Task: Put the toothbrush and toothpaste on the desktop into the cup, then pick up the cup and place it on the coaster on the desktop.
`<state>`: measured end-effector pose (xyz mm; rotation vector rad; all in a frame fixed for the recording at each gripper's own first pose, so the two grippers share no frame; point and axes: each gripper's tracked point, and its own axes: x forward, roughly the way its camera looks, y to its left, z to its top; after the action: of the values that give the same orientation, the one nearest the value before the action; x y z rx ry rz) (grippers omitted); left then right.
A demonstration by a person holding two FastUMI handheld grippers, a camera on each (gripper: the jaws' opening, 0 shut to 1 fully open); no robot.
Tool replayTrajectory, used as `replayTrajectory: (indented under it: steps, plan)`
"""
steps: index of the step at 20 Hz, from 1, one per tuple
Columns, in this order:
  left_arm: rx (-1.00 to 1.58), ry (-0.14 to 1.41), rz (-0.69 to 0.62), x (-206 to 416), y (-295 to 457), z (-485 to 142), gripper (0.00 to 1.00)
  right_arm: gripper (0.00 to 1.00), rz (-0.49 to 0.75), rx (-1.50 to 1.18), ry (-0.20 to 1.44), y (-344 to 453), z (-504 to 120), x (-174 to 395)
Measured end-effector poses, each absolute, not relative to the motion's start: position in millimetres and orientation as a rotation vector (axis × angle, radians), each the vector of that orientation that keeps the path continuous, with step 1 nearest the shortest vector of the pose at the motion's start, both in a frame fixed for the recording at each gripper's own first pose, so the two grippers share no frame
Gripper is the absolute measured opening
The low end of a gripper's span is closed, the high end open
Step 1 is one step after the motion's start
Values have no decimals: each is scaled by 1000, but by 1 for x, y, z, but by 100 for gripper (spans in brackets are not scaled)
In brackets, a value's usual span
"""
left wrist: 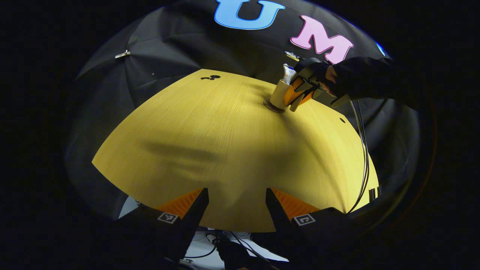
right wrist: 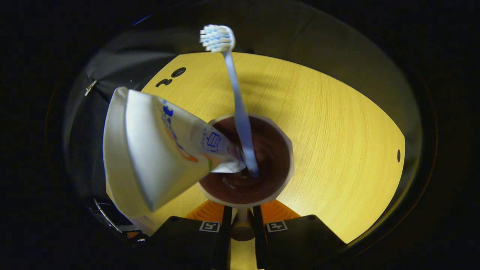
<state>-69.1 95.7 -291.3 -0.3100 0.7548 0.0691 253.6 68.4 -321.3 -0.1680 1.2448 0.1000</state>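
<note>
A cream cup [left wrist: 279, 93] stands on a dark round coaster [left wrist: 273, 108] at the far side of the yellow table [left wrist: 225, 142]. My right gripper [left wrist: 294, 98], held by a hand in a black sleeve, grips it from the right. In the right gripper view I look down into the cup [right wrist: 277, 131], which is brown inside. A white toothbrush [right wrist: 236, 93] stands in it, bristles up. A white toothpaste tube [right wrist: 157, 150] leans out to the left. My right gripper [right wrist: 243, 213] is shut on the cup's handle. My left gripper [left wrist: 237, 193] hangs open over the near edge, holding nothing.
Small dark holes [left wrist: 210, 77] mark the tabletop at the far left, and another hole [left wrist: 342, 120] lies at the right. Cables [left wrist: 362, 150] hang down from the right hand along the table's right edge. A metal clip [left wrist: 122, 54] is pinned to the black cloth wall.
</note>
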Motion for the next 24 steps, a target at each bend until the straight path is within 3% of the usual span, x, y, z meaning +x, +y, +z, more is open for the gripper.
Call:
replayTrajectory:
  steps: [3,4,5,7,8,10,11,15,18,24]
  plan:
    - [-311,762,76,-75,96,-293,95,30,94,-180,1253,69,-322,252]
    - [-313,766,78,-76,97,-294,96,24,97,-182,1260,68,-323,251]
    - [-314,769,80,-76,98,-295,96,30,94,-190,1260,67,-322,251]
    - [-311,772,85,-75,100,-294,95,30,100,-201,1253,64,-323,253]
    - [-305,771,86,-75,99,-295,100,30,105,-205,1250,64,-323,253]
    - [-297,768,84,-73,100,-293,96,27,120,-198,1243,64,-322,252]
    - [-295,768,82,-71,99,-292,96,35,128,-186,1233,67,-319,252]
    - [-276,767,57,-64,93,-288,95,93,131,-141,1180,64,-297,253]
    - [-251,752,21,-53,84,-279,96,99,138,-119,1151,56,-274,240]
    - [-188,715,-82,-27,54,-253,96,99,201,-49,968,52,-202,193]
